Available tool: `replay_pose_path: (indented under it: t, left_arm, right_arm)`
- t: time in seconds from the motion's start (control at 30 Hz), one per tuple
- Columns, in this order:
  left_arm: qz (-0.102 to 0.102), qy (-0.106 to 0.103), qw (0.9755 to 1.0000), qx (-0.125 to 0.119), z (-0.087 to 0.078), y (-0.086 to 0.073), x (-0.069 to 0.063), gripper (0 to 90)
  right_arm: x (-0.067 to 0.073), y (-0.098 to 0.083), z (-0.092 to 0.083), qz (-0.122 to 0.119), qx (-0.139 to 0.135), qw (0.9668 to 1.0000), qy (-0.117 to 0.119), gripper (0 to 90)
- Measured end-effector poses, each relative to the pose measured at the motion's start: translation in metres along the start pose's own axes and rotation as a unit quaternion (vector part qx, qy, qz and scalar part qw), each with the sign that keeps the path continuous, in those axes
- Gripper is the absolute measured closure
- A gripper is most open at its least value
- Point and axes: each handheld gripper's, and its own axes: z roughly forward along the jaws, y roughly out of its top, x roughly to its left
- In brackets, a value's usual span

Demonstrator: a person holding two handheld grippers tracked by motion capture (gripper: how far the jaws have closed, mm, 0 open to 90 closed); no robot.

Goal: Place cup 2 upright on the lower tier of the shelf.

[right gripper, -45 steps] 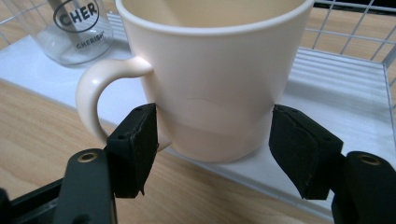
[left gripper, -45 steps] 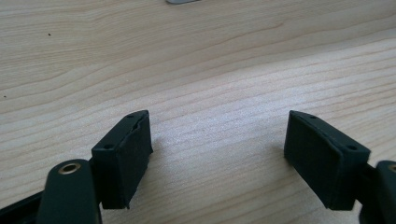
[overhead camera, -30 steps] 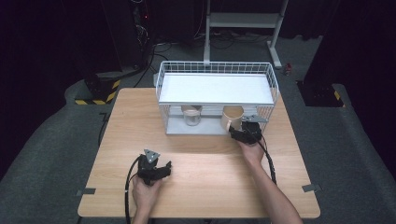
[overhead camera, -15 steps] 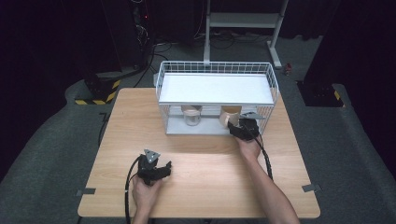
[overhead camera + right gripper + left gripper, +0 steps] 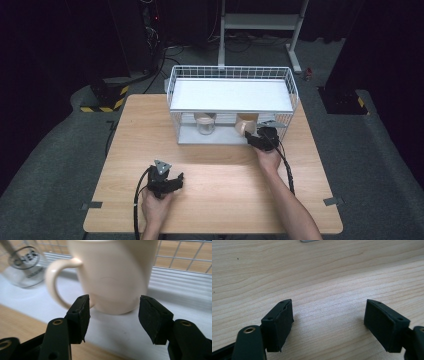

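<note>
While the left gripper (image 5: 327, 302) is idling over the bench (image 5: 324, 262) with fingers half apart and empty, the right gripper (image 5: 113, 298) is seemingly clasping the cream mug (image 5: 112, 272) on the wire rack's (image 5: 230, 73) lower shelf, so the next move is calling for a level pull outward.

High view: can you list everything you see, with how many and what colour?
table: one, light wood, in the middle.
wire rack: one, white, on the table's far side.
mug: one, cream, on the rack's lower shelf, right.
glass jar: one, clear, on the lower shelf, left of the mug.
striped block: one, yellow and black, on the floor at left.
left gripper: one, black, near edge of the table, jaws open and empty.
right gripper: one, black, jaws closed on the mug's base.
</note>
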Motion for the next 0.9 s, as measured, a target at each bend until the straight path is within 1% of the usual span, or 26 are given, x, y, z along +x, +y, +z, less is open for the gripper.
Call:
replay_pose_path:
  t: [0.07,0.1,0.13,0.17,0.2,0.23,0.3,0.37,0.47,0.57,0.6,0.7,0.9]
  left_arm:
    - [0.0,0.0,1.0,0.0,0.0,0.0,0.0,23.6]
    - [0.0,0.0,1.0,0.0,0.0,0.0,0.0,23.6]
    - [0.0,0.0,1.0,0.0,0.0,0.0,0.0,23.6]
    - [-0.001,0.0,1.0,0.0,0.0,0.0,0.0,23.6]
    - [0.001,0.0,1.0,0.0,0.0,0.0,0.0,23.6]
    - [0.0,0.0,1.0,0.0,0.0,0.0,0.0,23.6]
    - [0.0,0.0,1.0,0.0,0.0,0.0,0.0,23.6]
    - [0.001,0.0,1.0,0.0,0.0,0.0,0.0,23.6]
    - [0.0,0.0,1.0,0.0,0.0,0.0,0.0,23.5]
    - [0.0,0.0,1.0,0.0,0.0,0.0,0.0,23.5]
    - [0.0,0.0,1.0,0.0,0.0,0.0,0.0,23.5]
    - [0.0,0.0,1.0,0.0,0.0,0.0,0.0,23.5]
    - [0.0,0.0,1.0,0.001,0.0,0.0,0.0,23.5]
  right_arm:
    - [0.001,-0.001,-0.005,-0.009,-0.005,0.9999,0.004,41.7]
    - [0.002,-0.002,-0.009,-0.004,-0.007,1.0,0.006,41.6]
    - [0.001,-0.004,-0.012,-0.012,-0.01,0.9999,0.007,41.4]
    - [0.0,-0.005,-0.015,-0.013,-0.012,0.9998,0.007,41.3]
    - [-0.001,-0.006,-0.017,-0.01,-0.008,0.9999,0.006,40.6]
    - [-0.002,-0.007,-0.019,-0.013,-0.007,0.9999,0.006,40.5]
    - [-0.004,-0.009,-0.024,-0.016,-0.011,0.9998,0.007,40.7]
    - [-0.005,-0.011,-0.029,-0.011,-0.015,0.9998,0.011,40.7]
    - [-0.006,-0.014,-0.036,-0.017,-0.017,0.9996,0.014,40.7]
    - [-0.007,-0.017,-0.041,-0.012,-0.019,0.9993,0.029,40.6]
    - [-0.007,-0.017,-0.043,-0.014,-0.021,0.9991,0.033,40.6]
    - [-0.008,-0.019,-0.049,-0.019,-0.028,0.9988,0.034,40.6]
    - [-0.01,-0.021,-0.06,-0.014,-0.034,0.9986,0.038,40.6]
